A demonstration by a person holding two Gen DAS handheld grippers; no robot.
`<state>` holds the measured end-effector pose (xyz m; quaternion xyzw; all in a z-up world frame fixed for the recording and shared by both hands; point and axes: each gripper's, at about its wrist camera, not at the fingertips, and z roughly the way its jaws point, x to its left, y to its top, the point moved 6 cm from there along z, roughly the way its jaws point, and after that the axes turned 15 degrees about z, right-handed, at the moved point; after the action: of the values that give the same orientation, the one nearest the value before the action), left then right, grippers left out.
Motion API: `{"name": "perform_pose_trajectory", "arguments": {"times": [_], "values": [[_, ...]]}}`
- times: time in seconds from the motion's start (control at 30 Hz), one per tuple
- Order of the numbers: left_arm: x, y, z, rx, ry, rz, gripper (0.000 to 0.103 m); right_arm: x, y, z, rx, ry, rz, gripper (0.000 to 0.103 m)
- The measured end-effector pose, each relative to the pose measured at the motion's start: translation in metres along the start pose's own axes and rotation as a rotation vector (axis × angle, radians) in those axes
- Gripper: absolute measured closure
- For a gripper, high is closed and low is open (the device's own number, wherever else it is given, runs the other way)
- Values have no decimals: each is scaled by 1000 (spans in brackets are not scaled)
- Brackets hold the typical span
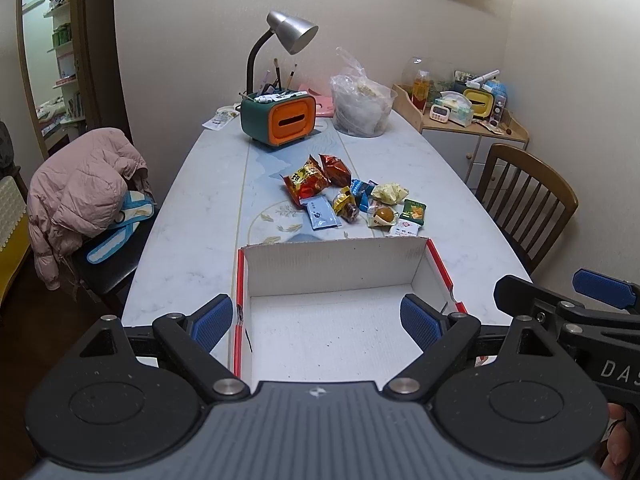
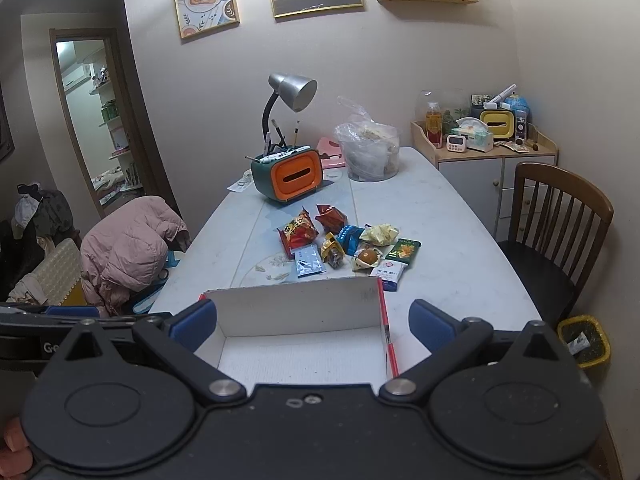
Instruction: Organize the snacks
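Observation:
A pile of several snack packets (image 1: 348,196) lies mid-table, just beyond an empty white cardboard box with red outer sides (image 1: 332,276). It holds a red-orange chip bag (image 1: 306,182), a light-blue sachet (image 1: 322,216) and a green packet (image 1: 413,210). The pile (image 2: 346,246) and the box (image 2: 296,308) also show in the right wrist view. My left gripper (image 1: 320,320) is open and empty over the box's near end. My right gripper (image 2: 312,326) is open and empty above the box's near right corner, and it shows at the right edge of the left wrist view (image 1: 600,288).
A teal-and-orange organizer (image 1: 278,118) with a silver desk lamp (image 1: 290,32) and a clear bowl lined with a plastic bag (image 1: 362,106) stand at the table's far end. A chair with a pink jacket (image 1: 80,200) is on the left, a wooden chair (image 1: 524,196) on the right. A yellow bin (image 2: 584,340) sits on the floor.

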<state>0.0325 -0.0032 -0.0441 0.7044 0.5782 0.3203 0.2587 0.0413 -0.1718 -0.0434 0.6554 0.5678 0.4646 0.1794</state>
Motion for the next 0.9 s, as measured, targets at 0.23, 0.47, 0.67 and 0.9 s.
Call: {"name": "perform_pose_trajectory", "arguments": {"times": [0.23,0.47,0.67,0.9], "values": [[1,0,-7,-22,5,7,12,1,2,-7,-26,10,-1,0],[2,0,-13,-36,7,14,12,3,4,-8,-45,3,0,0],[3,0,-14,-41,8,14,12,5,3,-8,-48,3,-4,0],[4,1,-14,-44,8,13,12,10,0,-9,-55,-1,-7,0]]}}
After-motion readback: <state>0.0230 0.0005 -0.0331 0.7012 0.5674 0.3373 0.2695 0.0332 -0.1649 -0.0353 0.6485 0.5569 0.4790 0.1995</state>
